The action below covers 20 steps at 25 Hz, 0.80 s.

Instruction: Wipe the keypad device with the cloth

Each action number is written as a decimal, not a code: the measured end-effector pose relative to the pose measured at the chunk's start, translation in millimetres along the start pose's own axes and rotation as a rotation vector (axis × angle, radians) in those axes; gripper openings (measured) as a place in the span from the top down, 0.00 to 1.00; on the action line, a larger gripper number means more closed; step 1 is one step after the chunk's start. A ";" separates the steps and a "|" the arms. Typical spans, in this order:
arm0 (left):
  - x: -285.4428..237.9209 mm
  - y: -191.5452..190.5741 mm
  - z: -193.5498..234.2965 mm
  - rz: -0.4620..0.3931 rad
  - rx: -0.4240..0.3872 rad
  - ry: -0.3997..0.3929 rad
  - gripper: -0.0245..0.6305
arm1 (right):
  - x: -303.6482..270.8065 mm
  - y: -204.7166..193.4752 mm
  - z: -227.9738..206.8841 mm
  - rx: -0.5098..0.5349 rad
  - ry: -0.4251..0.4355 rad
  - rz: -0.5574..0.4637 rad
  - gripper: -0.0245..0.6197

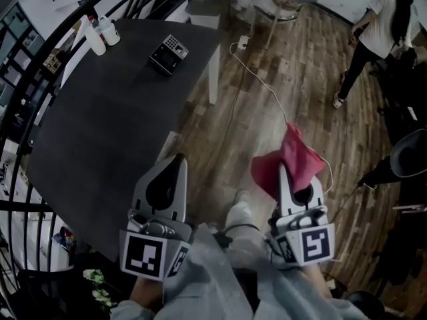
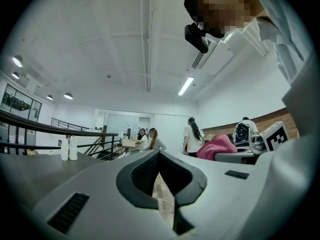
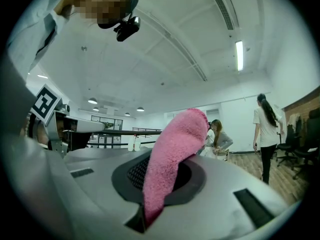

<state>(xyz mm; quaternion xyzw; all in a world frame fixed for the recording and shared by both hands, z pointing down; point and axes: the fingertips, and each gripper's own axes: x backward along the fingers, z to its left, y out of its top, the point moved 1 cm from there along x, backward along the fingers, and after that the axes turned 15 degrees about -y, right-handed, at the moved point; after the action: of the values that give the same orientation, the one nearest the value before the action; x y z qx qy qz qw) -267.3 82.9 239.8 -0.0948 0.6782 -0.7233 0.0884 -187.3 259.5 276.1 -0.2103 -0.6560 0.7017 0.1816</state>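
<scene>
R claw grips cloth; keypad device well apart.

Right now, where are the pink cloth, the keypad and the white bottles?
pink cloth [image 1: 297,155]: head view, its middle.
keypad [image 1: 168,54]: head view, its top face.
white bottles [image 1: 95,39]: head view, left bottle's body.

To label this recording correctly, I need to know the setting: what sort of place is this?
Probably an open office or lab, perhaps on an upper level: a black railing beside the table, wood floor, people and office chairs beyond.

Open office loft: railing, office chairs, strip lights.
</scene>
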 end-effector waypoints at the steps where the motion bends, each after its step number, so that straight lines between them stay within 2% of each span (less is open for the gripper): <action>1: -7.0 0.0 0.5 0.000 0.003 0.006 0.95 | -5.8 -0.7 -5.8 -0.002 0.003 0.002 0.92; 16: -111.2 10.7 -9.2 0.002 -0.017 0.093 0.95 | -92.1 4.9 -88.4 -0.019 0.101 -0.022 0.92; 20: -129.2 15.8 -10.7 -0.008 -0.035 0.128 0.95 | -105.5 -3.4 -110.8 -0.027 0.110 0.004 0.92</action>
<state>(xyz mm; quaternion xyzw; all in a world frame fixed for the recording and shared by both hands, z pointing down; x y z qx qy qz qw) -145.2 125.4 221.2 -0.0526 0.6947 -0.7162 0.0401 -39.0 297.3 279.9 -0.2524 -0.6539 0.6807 0.2130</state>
